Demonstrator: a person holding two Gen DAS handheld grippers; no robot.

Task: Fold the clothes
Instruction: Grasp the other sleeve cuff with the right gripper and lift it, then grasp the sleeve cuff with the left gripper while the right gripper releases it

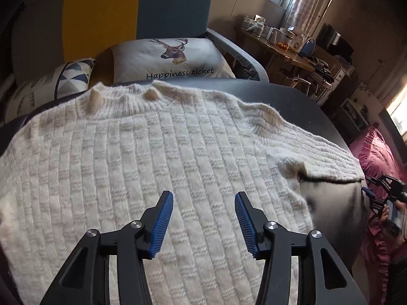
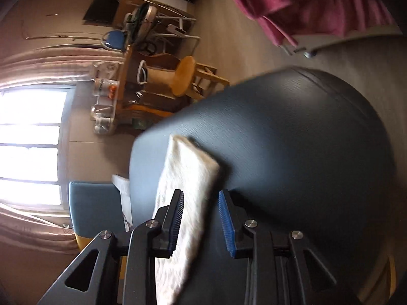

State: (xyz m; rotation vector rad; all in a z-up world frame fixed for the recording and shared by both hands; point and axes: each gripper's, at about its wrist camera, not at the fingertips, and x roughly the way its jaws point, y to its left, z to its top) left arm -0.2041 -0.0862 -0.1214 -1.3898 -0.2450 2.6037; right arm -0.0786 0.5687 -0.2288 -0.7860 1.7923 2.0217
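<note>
A: While I hover my left gripper (image 1: 203,222) over the sweater (image 1: 152,157), what do you need logged?

B: Finger state first.

A: Left fingers (image 1: 162,225) are spread apart, nothing between them, blue pads clear of the knit. Sweater body is right below them.

B: Where is the sweater?

A: It lies flat on the dark round table (image 1: 292,96), collar toward the far edge, near the deer pillow (image 1: 170,61) on the sofa (image 1: 173,5). One sleeve (image 1: 318,152) runs out to the right and ends near the table edge. Part of the hem on that side hangs over the rim.

B: Right side?

A: My right gripper (image 2: 201,222) is rolled on its side, so the room looks tilted in its wrist view. Jaws are parted. White knit of the sweater (image 2: 188,178), blurred, runs between the pads. It lies against the left pad (image 2: 176,222); the right pad (image 2: 226,225) stands clear of it. So not clamped.

B: Is the right gripper visible from the left camera?

A: Yes, small at the right edge (image 1: 381,198), beside pink cloth (image 1: 379,152), off the table. Too small there to read its jaws.

B: Anything else?

A: Wooden stool (image 2: 185,76) and cluttered desk (image 1: 287,50) by the window (image 2: 30,147).
</note>
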